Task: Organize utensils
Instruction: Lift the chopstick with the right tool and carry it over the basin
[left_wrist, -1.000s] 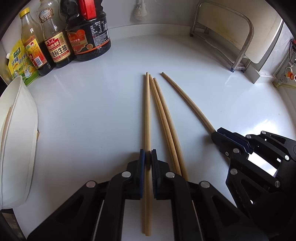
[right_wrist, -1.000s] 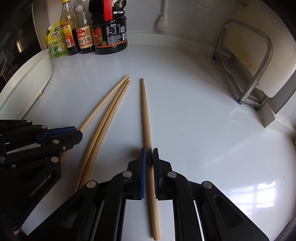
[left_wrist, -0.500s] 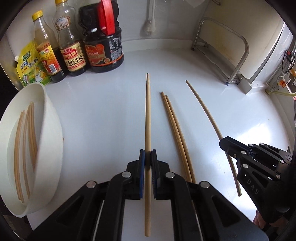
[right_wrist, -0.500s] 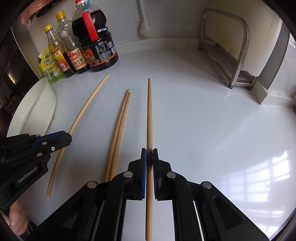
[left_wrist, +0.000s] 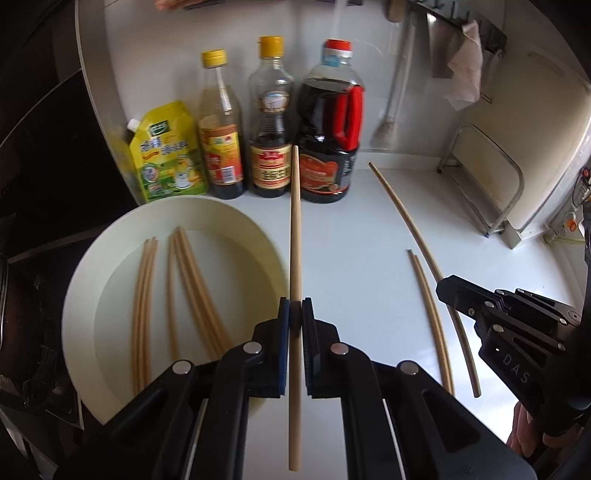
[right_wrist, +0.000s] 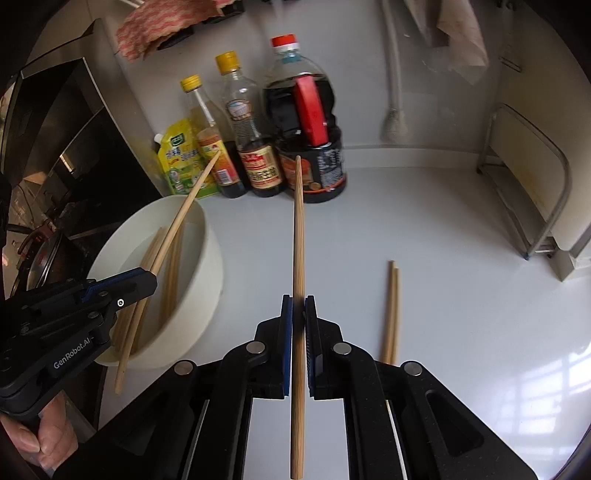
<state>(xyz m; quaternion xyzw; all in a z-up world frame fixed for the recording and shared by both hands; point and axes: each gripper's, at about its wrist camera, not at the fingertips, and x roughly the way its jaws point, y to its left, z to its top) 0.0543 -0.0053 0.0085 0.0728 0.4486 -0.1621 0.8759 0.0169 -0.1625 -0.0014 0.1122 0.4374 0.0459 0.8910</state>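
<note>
Bare counter (right_wrist: 424, 229) spreads right of the bowl (left_wrist: 85, 291), bottles (left_wrist: 269, 147) lining the wall. Left gripper (left_wrist: 295, 314) and right gripper (right_wrist: 298, 314) each clamp one chopstick (left_wrist: 294, 229) (right_wrist: 298, 229).

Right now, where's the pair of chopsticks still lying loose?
The loose pair of chopsticks lies on the white counter, right of the right gripper, apart from the white bowl.

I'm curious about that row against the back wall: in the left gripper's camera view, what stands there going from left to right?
Yellow-green spout pouch → yellow-capped bottle with amber liquid → yellow-capped dark sauce bottle → big red-capped soy sauce jug with a red handle → metal rack.
</note>
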